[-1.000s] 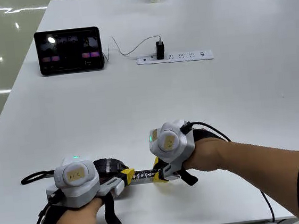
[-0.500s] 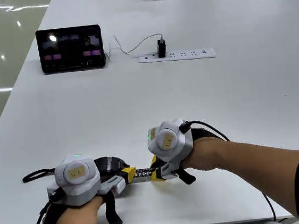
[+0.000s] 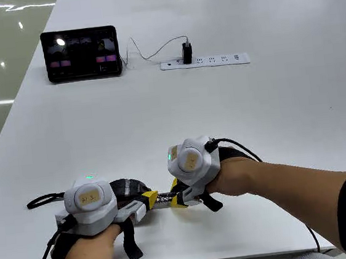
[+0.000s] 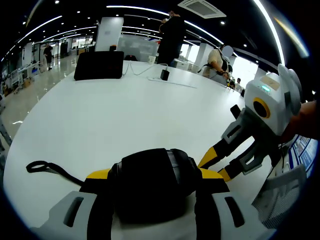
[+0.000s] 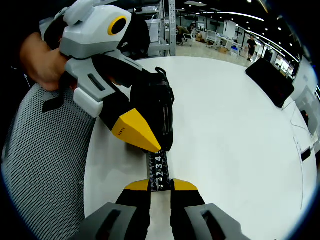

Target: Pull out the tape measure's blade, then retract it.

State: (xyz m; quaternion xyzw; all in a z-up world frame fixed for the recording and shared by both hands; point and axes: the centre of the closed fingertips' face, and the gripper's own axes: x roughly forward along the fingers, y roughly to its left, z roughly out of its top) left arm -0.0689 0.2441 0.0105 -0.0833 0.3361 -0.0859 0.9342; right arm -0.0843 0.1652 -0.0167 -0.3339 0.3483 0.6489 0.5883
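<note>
The tape measure's black case [image 4: 150,186] lies near the front edge of the white table [image 3: 233,117]. It sits between the jaws of the left gripper [image 4: 152,175], which are closed against its two sides; this hold appears intended to anchor the case against a pull. The right gripper [image 5: 160,186] faces it at close range, its yellow-tipped jaws pinched together on the blade [image 5: 159,166] near the free end. A short numbered length of blade shows between the case mouth and those jaws. The grippers stand just beside each other, so the blade is judged either barely drawn or nearly returned; the views do not settle which. The strap [image 4: 47,169] lies slack on the table beside the case.
</note>
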